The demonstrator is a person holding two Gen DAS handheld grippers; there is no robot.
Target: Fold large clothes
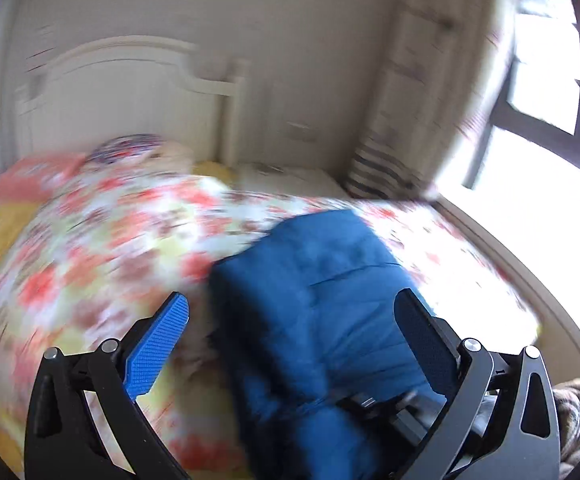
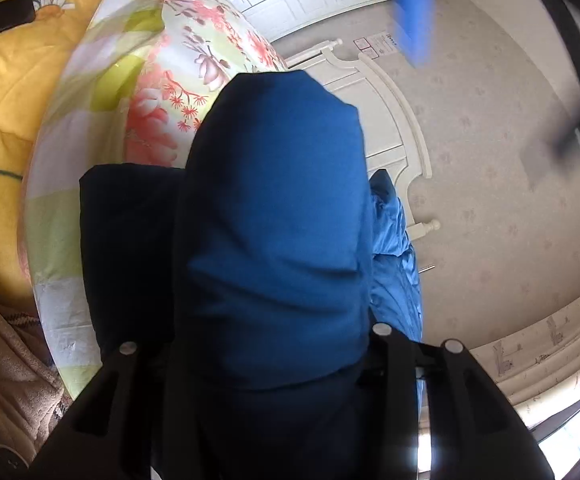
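A large blue garment (image 1: 321,292) lies bunched and partly folded on the floral quilt (image 1: 102,248) of a bed. My left gripper (image 1: 291,300) hangs open above it, its blue pads (image 1: 158,344) wide apart and touching nothing. In the right wrist view the same blue garment (image 2: 274,208) fills the middle in a thick roll and drapes over my right gripper (image 2: 274,300). That gripper's fingers are hidden under the cloth, and it appears shut on the garment. The left gripper (image 2: 411,16) shows as a blur at the top right of that view.
A white headboard (image 1: 130,92) stands behind the bed. A yellow blanket (image 2: 18,80) lies beside the floral quilt (image 2: 194,56). A bright window (image 1: 541,92) and a curtain (image 1: 417,80) are on the right. A brown fleece blanket (image 2: 6,368) lies at the bed's edge.
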